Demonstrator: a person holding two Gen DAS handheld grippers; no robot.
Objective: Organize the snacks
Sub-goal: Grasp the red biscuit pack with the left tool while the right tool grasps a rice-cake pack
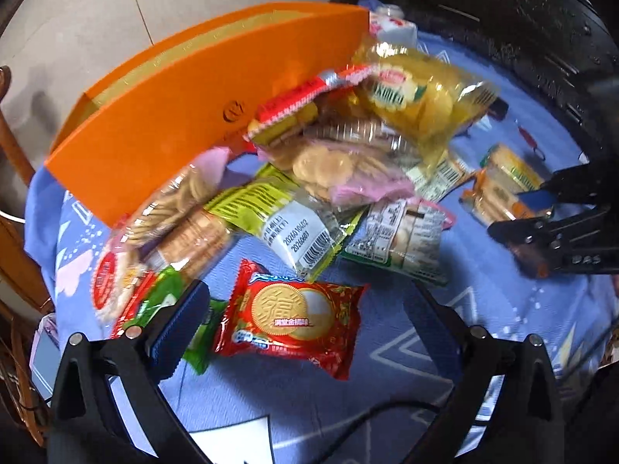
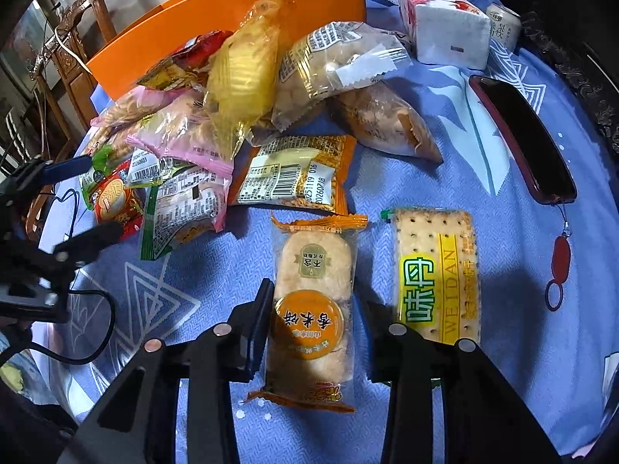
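Right gripper [image 2: 313, 328] fingers spread wide, straddling one orange rice-cracker pack [image 2: 313, 305], clear film showing pale rounds. Just right of it lies one WEIDAN cracker pack [image 2: 437, 274]. Beyond it, a snack pile [image 2: 216, 108] against one orange box [image 2: 232, 11]. Left gripper [image 1: 309, 321] fingers open around a red pack [image 1: 290, 321].
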